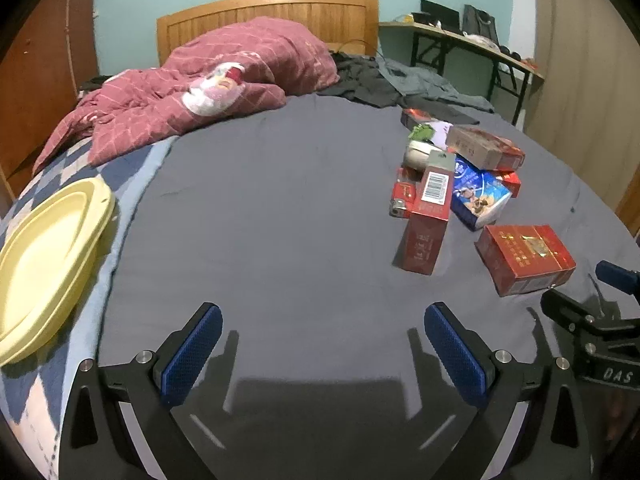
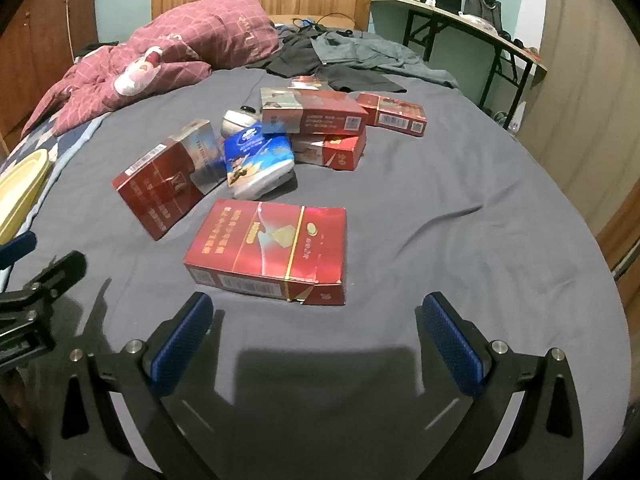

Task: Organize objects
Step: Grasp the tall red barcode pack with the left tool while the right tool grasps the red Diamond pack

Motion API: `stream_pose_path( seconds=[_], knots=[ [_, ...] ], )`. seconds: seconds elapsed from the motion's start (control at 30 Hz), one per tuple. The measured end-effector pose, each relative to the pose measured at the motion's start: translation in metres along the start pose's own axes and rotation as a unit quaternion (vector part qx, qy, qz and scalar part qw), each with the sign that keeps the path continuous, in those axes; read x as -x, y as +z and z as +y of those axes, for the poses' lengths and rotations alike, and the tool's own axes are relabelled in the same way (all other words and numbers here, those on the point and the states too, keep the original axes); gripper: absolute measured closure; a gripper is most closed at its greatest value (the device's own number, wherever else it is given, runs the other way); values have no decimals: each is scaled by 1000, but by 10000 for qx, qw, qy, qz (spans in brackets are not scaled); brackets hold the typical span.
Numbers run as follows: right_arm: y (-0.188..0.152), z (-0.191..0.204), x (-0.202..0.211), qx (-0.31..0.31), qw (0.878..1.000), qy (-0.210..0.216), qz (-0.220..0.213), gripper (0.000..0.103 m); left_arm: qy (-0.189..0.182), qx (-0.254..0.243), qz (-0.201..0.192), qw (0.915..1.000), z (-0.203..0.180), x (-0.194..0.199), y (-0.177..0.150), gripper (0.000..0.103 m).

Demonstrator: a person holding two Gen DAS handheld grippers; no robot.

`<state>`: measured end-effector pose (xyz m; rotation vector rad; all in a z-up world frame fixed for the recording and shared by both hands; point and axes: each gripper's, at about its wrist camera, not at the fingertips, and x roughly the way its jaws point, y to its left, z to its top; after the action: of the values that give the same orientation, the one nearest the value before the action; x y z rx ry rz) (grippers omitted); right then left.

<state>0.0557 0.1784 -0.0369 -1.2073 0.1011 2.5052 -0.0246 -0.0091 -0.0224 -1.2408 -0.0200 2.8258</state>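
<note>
Both claws stood fully spread and empty, angled down over the dark grey bed sheet [image 2: 440,208]. Left claw [image 1: 323,354] hovered over bare sheet near the bed's front edge; right claw [image 2: 316,344] hovered just short of the nearest item.

Task items lay in a loose heap on the right half of the bed, well apart from the pale yellow oval plastic basin [image 1: 44,256] at the bed's left edge. Nearest the front edge: a flat red cardboard carton with gold print [image 2: 268,252], lying on its broad face, one lower corner flap torn. Just beyond it, a dark red cardboard box with a silver end [image 2: 168,184], tilted, and a blue soft plastic snack pouch [image 2: 256,160]. Further back, several more red cardboard boxes [image 2: 316,116] stacked on each other, with a small silver rounded object [image 2: 236,122] beside them; what it was could not be told.

Judgement: the cartons look light and fairly stiff but crushable; the flat carton is best taken across its short sides, clear of the torn corner. The pouch looks soft and slippery, likely to deform; grip at mid-body. The soft bedding may let boxes tip when nudged.
</note>
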Motion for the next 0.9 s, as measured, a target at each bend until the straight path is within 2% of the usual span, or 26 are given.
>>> stream_pose_path(
  seconds=[0.17,0.27,0.4,0.53,0.73,0.9],
  knots=[
    [1,6,-5,108,9999,39,71,0,-504,-388,-53,9980,-15,-17,19,0],
    [1,-2,-4,-27,10000,-8,45,0,-756,-401,-28,9963,-16,-27,23,0],
    [4,-16,-7,-535,9985,38,110,0,-1074,-271,63,9938,-10,-43,33,0],
    [7,-1,-16,-421,9987,178,229,0,-1345,-234,56,9906,-7,-59,42,0],
    [15,21,-34,-315,9989,42,340,0,-1212,-536,-194,9910,-19,-69,52,0],
    [19,24,-41,-389,9985,-84,364,0,-1271,-617,-199,9898,-25,-77,52,0]
  ],
)
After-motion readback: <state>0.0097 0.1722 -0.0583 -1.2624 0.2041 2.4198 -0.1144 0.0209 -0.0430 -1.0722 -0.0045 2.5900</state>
